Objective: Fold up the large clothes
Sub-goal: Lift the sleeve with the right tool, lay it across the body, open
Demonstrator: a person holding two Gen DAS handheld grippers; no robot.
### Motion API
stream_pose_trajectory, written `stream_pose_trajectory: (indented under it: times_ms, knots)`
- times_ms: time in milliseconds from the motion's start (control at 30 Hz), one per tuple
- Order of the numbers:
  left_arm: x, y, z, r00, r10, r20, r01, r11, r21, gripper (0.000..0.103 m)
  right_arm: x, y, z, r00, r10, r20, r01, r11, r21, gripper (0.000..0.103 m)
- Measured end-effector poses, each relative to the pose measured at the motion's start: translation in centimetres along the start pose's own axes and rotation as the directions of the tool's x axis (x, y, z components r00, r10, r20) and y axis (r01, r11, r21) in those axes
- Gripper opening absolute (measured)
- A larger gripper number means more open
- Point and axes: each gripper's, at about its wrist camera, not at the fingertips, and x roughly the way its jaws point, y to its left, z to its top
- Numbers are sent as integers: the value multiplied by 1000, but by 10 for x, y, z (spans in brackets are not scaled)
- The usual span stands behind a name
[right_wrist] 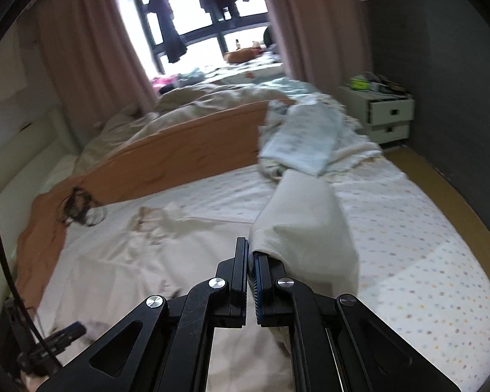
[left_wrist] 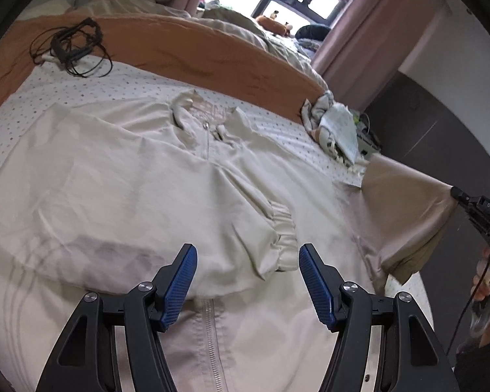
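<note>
A beige zip-up jacket (left_wrist: 121, 176) lies front up on the dotted bed sheet (left_wrist: 271, 130). One sleeve is folded across its chest, and the elastic cuff (left_wrist: 282, 232) rests near the zipper. My left gripper (left_wrist: 248, 254) hovers just above the jacket's lower front, open, with nothing between its blue pads. The other sleeve (right_wrist: 303, 215) is lifted off the bed to the right. My right gripper (right_wrist: 250, 254) is shut on that sleeve's end, and in the left wrist view it shows at the right edge (left_wrist: 464, 197) holding the raised cloth.
A tangle of black cable (left_wrist: 68, 45) lies at the far left on an orange blanket (left_wrist: 179, 45). Crumpled cloths (right_wrist: 303, 137) are heaped at the bed's far right. A white nightstand (right_wrist: 385, 111) with its drawers partly pulled out stands beyond, beside the wooden floor (right_wrist: 447, 183).
</note>
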Motion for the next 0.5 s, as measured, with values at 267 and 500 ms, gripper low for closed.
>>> stream_pose_trajectory:
  times_ms: [267, 500]
  knots:
    - [-15, 14, 9, 1000, -8, 16, 9, 999, -50, 66, 43, 76, -25, 993, 87, -81, -93, 993, -78, 5]
    - [-28, 34, 16, 999, 1, 44, 4, 995, -98, 66, 112, 128, -91, 971, 145, -192, -157, 986, -47, 5]
